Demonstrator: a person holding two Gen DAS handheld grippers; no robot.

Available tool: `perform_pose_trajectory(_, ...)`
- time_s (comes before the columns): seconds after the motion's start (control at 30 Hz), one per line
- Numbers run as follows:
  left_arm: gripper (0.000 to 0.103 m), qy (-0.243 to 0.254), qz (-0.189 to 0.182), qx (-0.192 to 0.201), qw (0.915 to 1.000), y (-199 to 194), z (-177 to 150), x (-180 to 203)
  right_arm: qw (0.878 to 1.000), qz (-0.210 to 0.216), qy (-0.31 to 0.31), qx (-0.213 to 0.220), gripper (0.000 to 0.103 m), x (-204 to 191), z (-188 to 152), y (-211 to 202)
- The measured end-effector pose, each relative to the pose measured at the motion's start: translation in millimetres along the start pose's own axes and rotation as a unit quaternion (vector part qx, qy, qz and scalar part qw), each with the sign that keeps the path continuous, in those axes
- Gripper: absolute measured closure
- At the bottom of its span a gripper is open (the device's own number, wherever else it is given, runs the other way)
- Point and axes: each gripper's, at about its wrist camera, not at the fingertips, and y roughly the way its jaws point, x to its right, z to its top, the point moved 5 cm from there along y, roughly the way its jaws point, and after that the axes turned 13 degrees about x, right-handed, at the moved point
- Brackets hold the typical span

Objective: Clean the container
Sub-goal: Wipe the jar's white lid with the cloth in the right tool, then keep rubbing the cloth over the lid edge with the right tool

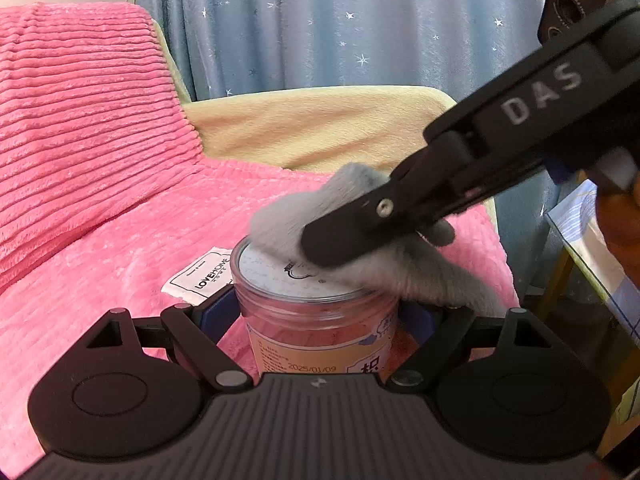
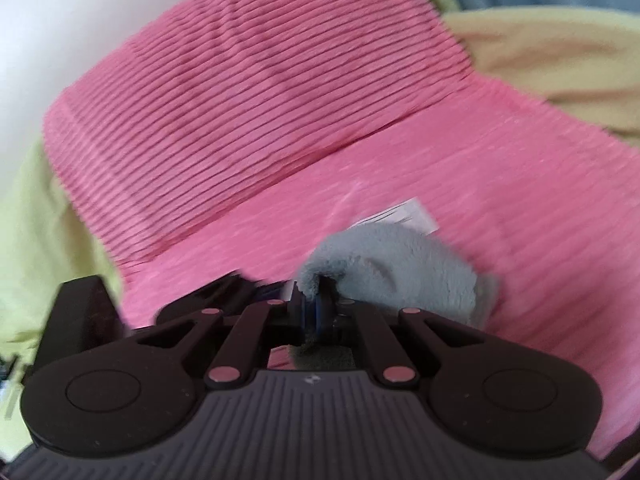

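A clear plastic jar [image 1: 316,320] with an orange label and a white printed lid [image 1: 276,274] stands upright between the blue-padded fingers of my left gripper [image 1: 318,316], which is shut on it. My right gripper [image 1: 340,240] reaches in from the upper right, shut on a fluffy grey cloth [image 1: 360,236] that presses on the jar's lid. In the right wrist view the grey cloth [image 2: 396,268] bulges out past the closed right gripper [image 2: 316,308]; the jar is hidden beneath it there.
A pink ribbed blanket [image 1: 92,128] with a white tag [image 1: 200,276] covers a yellow-cushioned seat [image 1: 320,124]. A blue starred curtain [image 1: 320,20] hangs behind. A side table edge [image 1: 588,248] and part of a hand [image 1: 620,220] sit at the right.
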Motion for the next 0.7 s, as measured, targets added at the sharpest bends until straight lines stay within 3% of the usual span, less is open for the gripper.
perform_pose_trajectory(0.17, 0.018, 0.000, 0.003, 0.000, 1.0000, 0, 1, 1, 1.000, -0.010, -0.017, 0.019, 0.101, -7, 3, 15)
perform_pose_trajectory(0.27, 0.018, 0.001, 0.002, 0.001, 1.0000, 0, 0, 1, 0.997, -0.043, -0.046, 0.039, 0.102, -2, 9, 21)
perform_pose_trajectory(0.47, 0.018, 0.000, -0.002, 0.001, 1.0000, 1, 0, -1, 0.996, -0.076, -0.032, 0.041, 0.102, 18, 18, 3)
perform_pose_trajectory(0.57, 0.018, 0.000, -0.002, 0.000, 1.0000, 1, 0, -2, 0.997, -0.069, -0.032, 0.024, 0.101, 14, 13, -10)
perform_pose_trajectory(0.7, 0.018, -0.002, -0.001, 0.000, 1.0000, 1, 0, -3, 0.999, -0.026, -0.017, 0.010, 0.101, 2, 5, -6)
